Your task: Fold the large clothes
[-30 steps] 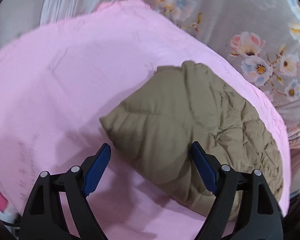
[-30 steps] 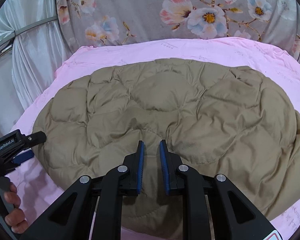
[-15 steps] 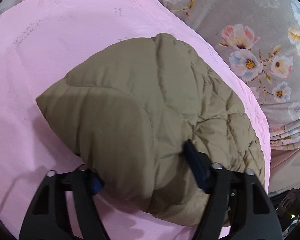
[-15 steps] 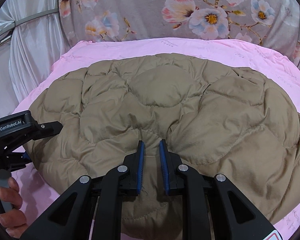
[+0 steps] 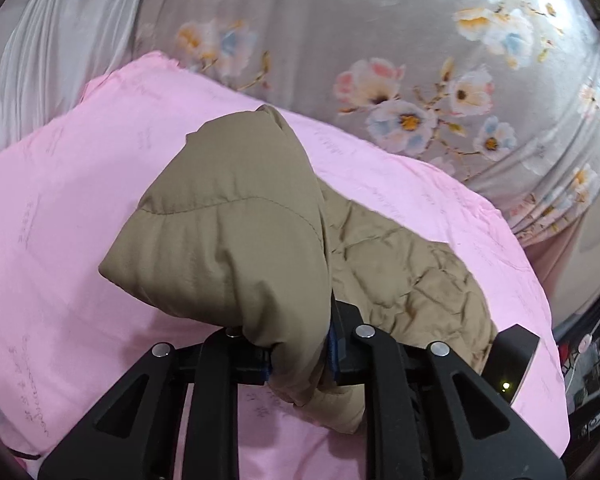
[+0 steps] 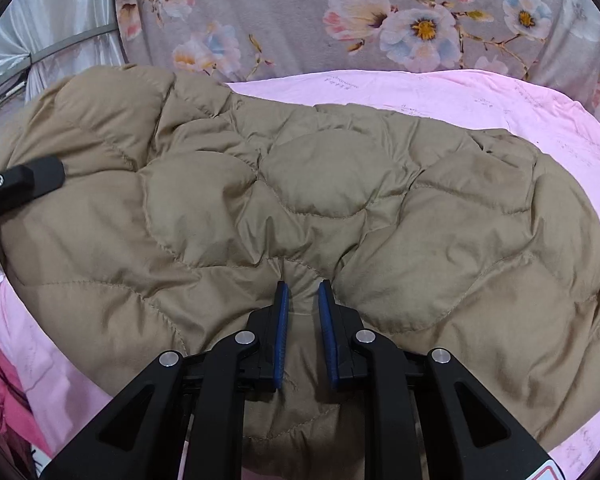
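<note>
A tan quilted puffer jacket point(image 6: 320, 208) lies on a pink sheet point(image 6: 500, 96). My right gripper point(image 6: 303, 292) is shut on a pinch of the jacket's near edge. My left gripper point(image 5: 298, 354) is shut on the jacket's left end point(image 5: 228, 240) and holds it lifted, so that end stands up in a bunch above the sheet point(image 5: 60, 240). The left gripper's finger point(image 6: 28, 180) shows at the left edge of the right wrist view, against the raised fabric. The left gripper's pads are mostly hidden by the cloth.
A grey floral cloth point(image 6: 380, 20) hangs behind the bed, also in the left wrist view point(image 5: 380, 60). A white curtain point(image 5: 60, 60) hangs at the back left. Red fabric point(image 6: 4, 400) lies off the bed's near left corner. Dark clutter point(image 5: 588, 360) sits at far right.
My left gripper has closed on the jacket's left end and raised it off the sheet. The right gripper has stayed shut on the near edge.
</note>
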The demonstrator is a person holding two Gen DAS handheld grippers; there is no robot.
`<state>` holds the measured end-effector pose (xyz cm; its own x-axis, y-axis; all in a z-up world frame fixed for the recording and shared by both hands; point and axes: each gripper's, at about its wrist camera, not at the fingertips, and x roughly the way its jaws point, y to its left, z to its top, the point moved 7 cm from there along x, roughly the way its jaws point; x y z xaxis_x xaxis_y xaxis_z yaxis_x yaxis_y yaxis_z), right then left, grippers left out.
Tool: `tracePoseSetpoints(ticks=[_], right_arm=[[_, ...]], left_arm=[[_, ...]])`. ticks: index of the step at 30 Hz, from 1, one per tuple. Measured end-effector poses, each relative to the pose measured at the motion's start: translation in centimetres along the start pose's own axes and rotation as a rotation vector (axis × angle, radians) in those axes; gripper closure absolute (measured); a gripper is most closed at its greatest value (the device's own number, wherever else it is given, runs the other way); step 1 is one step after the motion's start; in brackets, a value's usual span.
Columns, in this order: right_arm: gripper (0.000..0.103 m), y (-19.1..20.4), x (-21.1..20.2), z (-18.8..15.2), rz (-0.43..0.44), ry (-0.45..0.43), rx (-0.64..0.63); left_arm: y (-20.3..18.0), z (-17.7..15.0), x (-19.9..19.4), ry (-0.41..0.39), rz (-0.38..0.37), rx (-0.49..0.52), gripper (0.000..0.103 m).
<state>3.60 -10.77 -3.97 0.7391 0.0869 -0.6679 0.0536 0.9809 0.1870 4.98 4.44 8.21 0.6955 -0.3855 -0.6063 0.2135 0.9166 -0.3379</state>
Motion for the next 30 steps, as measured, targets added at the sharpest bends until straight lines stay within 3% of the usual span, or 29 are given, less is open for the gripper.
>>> tracePoseSetpoints(ticks=[6, 10, 12, 14, 18, 21, 25, 30], right_arm=[[0.086, -2.2, -2.7, 1.2, 0.085, -0.009, 0.117], [0.088, -1.6, -4.3, 1.4, 0.106, 0.003, 0.083], [0.088, -0.9, -4.2, 1.1, 0.124, 0.025, 0.069], [0.088, 1.2, -2.7, 0.0, 0.169, 0.101, 0.032], [0.087, 3.4, -0.6, -1.1, 0.155, 0.140, -0.014], [0.087, 3.8, 0.6, -1.0, 0.201, 0.158, 0.014], [0.094, 3.4, 2.1, -0.8, 0.298, 0.172, 0.091], [0.098, 1.5, 1.3, -0.6, 0.353, 0.193, 0.163]], left_arm=[[-0.1, 2.0, -2.9, -0.053, -0.059, -0.003, 0.088], [1.8, 3.4, -5.0, -0.101, -0.030, -0.011, 0.088], [3.2, 3.6, -5.4, -0.104, -0.009, -0.028, 0.088], [5.0, 3.5, -5.3, -0.091, 0.022, -0.045, 0.088], [5.8, 2.7, -5.2, -0.065, 0.017, -0.049, 0.089], [3.3, 2.8, -6.3, -0.089, -0.017, 0.023, 0.089], [-3.4, 2.4, -7.5, -0.119, -0.113, 0.167, 0.089], [-12.3, -1.4, -6.3, -0.077, -0.196, 0.379, 0.089]])
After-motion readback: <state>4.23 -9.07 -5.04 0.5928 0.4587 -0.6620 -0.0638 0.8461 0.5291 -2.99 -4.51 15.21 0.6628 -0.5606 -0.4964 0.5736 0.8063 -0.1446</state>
